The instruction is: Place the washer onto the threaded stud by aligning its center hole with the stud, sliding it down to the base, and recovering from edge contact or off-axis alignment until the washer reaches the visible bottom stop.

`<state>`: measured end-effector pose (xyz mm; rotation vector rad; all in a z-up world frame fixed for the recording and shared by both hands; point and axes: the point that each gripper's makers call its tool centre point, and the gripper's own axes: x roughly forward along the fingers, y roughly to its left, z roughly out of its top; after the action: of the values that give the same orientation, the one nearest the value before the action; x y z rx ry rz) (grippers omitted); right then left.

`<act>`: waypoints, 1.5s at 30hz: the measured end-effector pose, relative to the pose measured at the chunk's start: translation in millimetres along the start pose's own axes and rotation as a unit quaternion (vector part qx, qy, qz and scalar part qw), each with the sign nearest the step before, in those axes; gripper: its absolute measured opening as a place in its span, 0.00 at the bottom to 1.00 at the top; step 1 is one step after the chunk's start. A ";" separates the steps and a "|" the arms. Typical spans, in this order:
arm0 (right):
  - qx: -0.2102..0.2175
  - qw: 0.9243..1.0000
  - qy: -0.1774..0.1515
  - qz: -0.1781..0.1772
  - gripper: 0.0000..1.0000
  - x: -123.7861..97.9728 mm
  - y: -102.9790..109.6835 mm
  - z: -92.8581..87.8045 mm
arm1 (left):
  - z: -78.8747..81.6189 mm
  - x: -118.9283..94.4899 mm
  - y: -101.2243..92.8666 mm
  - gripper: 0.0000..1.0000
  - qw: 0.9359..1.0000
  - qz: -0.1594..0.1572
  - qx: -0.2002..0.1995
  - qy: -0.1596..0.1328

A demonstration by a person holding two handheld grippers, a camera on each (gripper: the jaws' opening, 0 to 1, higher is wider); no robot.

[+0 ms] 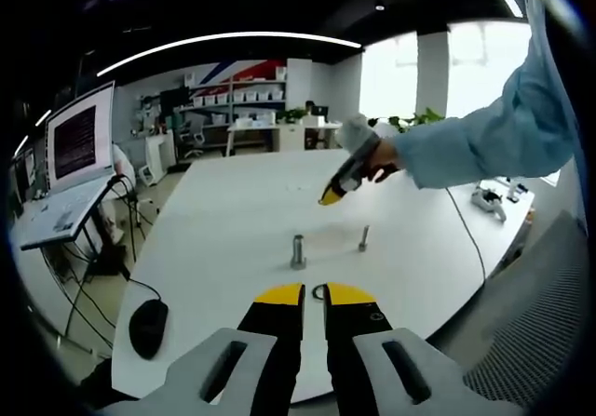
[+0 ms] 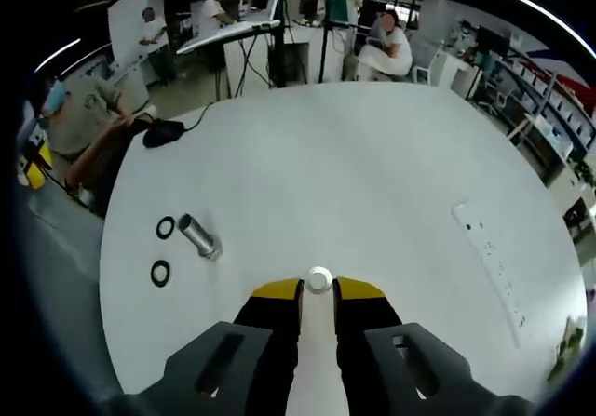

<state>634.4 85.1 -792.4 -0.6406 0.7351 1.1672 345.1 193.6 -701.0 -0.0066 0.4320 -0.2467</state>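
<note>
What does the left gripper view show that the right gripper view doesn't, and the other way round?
Left gripper view: a sleeved hand holding the right gripper above the table, and bright windows. Right gripper view: a power strip and people around the room. Both: the white table, two studs, a washer, a black mouse.

A broad white round table (image 1: 233, 221) fills the middle of an open workshop. A laptop (image 1: 79, 155) sits on a stand at its left, cables trailing to the floor. Far behind, white shelving (image 1: 244, 95) lines the wall, bright windows (image 1: 410, 72) glow at the right, and long strip lights (image 1: 223, 39) curve overhead.
</note>
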 end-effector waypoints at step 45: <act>-0.018 1.000 0.007 0.000 0.15 -64.9 42.6 -40.1 | 9.1 -3.2 -0.1 0.06 1.000 0.001 0.004 -0.026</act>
<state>572.2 28.4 -768.4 -0.6794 0.7272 1.1786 346.1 193.8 -691.4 -0.0058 0.3791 -0.2465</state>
